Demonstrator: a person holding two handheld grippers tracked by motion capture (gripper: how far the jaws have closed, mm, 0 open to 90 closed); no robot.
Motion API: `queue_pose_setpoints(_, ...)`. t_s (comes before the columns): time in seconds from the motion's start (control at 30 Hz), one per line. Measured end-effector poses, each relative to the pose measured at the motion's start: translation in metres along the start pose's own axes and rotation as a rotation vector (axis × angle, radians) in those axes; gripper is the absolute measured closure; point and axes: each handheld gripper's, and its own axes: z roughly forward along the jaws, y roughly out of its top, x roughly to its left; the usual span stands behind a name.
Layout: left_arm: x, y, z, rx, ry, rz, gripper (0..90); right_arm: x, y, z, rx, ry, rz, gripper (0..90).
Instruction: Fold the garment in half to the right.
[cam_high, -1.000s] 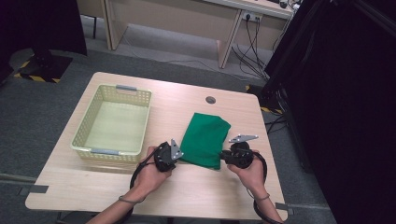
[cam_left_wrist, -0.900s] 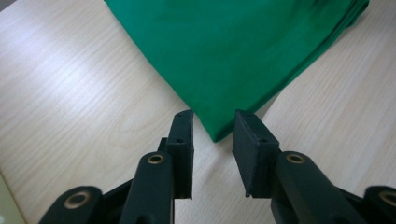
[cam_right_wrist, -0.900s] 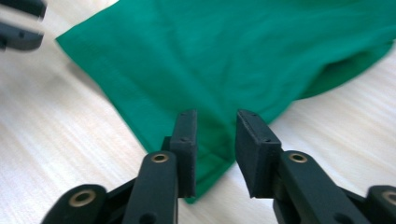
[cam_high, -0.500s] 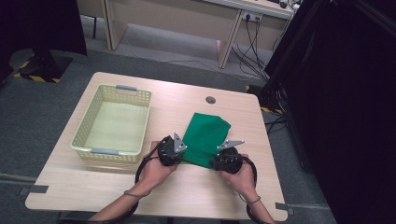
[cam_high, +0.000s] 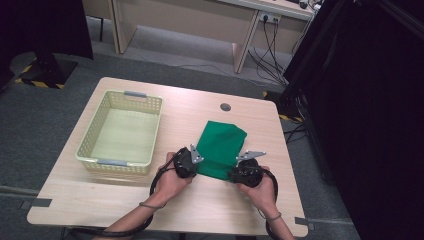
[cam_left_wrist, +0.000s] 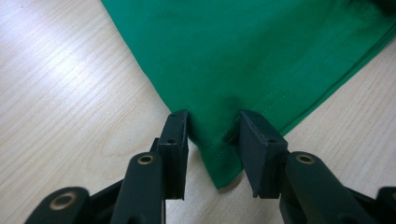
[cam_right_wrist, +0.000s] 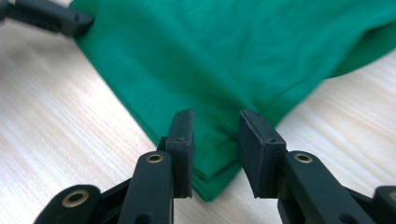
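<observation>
High view: folded green cloth (cam_high: 220, 147) lies on the tabletop (cam_high: 310, 195) right of the basket (cam_high: 121, 130). Left claw (cam_left_wrist: 214, 135) and right claw (cam_right_wrist: 215, 135), partly open, straddle its near corners. Their jaws have just been opening; close both evenly.

The right gripper (cam_right_wrist: 215, 140) has its two black jaws a little apart over a corner of the folded green cloth (cam_right_wrist: 233, 56) on the wooden table (cam_right_wrist: 56, 121).

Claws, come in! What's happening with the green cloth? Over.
Left claw and right claw each straddle a near corner of the folded green cloth, jaws just opened, not pinching. Cloth flat on table. Basket off left. Nothing blocking.
</observation>
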Motion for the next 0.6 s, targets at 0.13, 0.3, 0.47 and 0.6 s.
queue_pose_setpoints(0.13,0.000,0.000,-0.001,0.001,0.002,-0.004,62.5,-0.010,-0.002,-0.011,-0.011,-0.024,0.029,66.4)
queue_pose_setpoints(0.3,0.000,0.001,0.000,0.003,0.001,-0.002,62.5,-0.014,-0.010,-0.018,-0.002,-0.009,0.030,64.0)
queue_pose_setpoints(0.47,0.000,0.001,0.000,0.006,0.002,-0.001,62.3,-0.006,-0.019,-0.021,0.010,0.023,0.002,62.9)
queue_pose_setpoints(0.6,0.000,0.001,0.001,0.007,0.004,-0.002,62.3,-0.002,-0.022,-0.017,0.029,0.035,-0.005,61.4)
